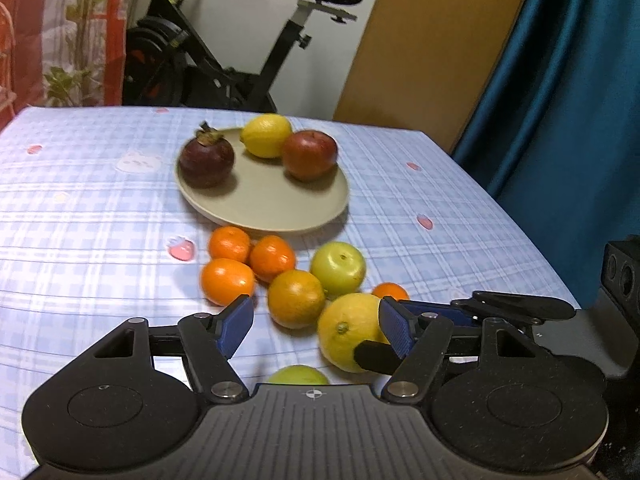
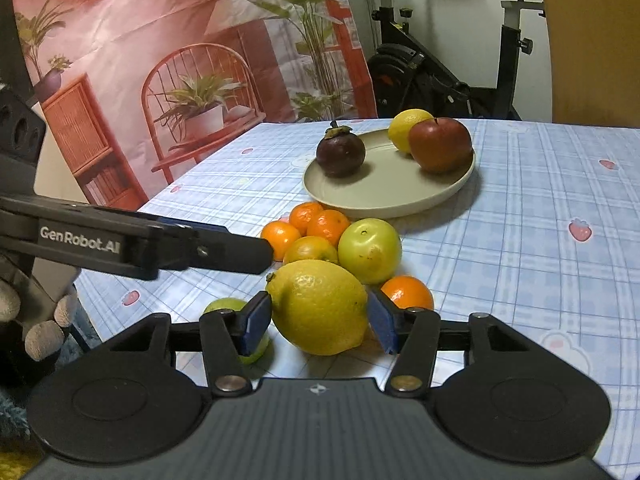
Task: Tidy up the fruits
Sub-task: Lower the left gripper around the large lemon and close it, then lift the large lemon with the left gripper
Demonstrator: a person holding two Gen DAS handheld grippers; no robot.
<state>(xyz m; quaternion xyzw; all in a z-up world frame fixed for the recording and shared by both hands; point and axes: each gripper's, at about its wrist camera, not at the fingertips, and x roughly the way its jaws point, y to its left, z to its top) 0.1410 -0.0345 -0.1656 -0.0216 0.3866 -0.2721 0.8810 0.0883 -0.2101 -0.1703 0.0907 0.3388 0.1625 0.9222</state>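
Observation:
A beige plate (image 1: 272,204) (image 2: 380,196) holds a mangosteen (image 1: 206,158) (image 2: 340,154), a small lemon (image 1: 266,135) (image 2: 406,128) and a red apple (image 1: 310,155) (image 2: 440,149). Several oranges (image 1: 228,280) (image 2: 328,226), a green apple (image 1: 338,267) (image 2: 370,250) and a large lemon (image 1: 348,332) (image 2: 320,306) lie in front of it. My right gripper (image 2: 318,324) (image 1: 460,320) has its blue pads on both sides of the large lemon, shut on it. My left gripper (image 1: 316,326) is open and empty above the oranges; its finger shows in the right wrist view (image 2: 224,252).
Another green fruit (image 1: 298,376) (image 2: 236,320) lies close under the grippers. The table has a blue plaid cloth (image 1: 80,200) (image 2: 560,280). An exercise bike (image 1: 224,52) stands behind the table, a blue curtain (image 1: 560,100) to the right, a printed backdrop (image 2: 160,60) to the left.

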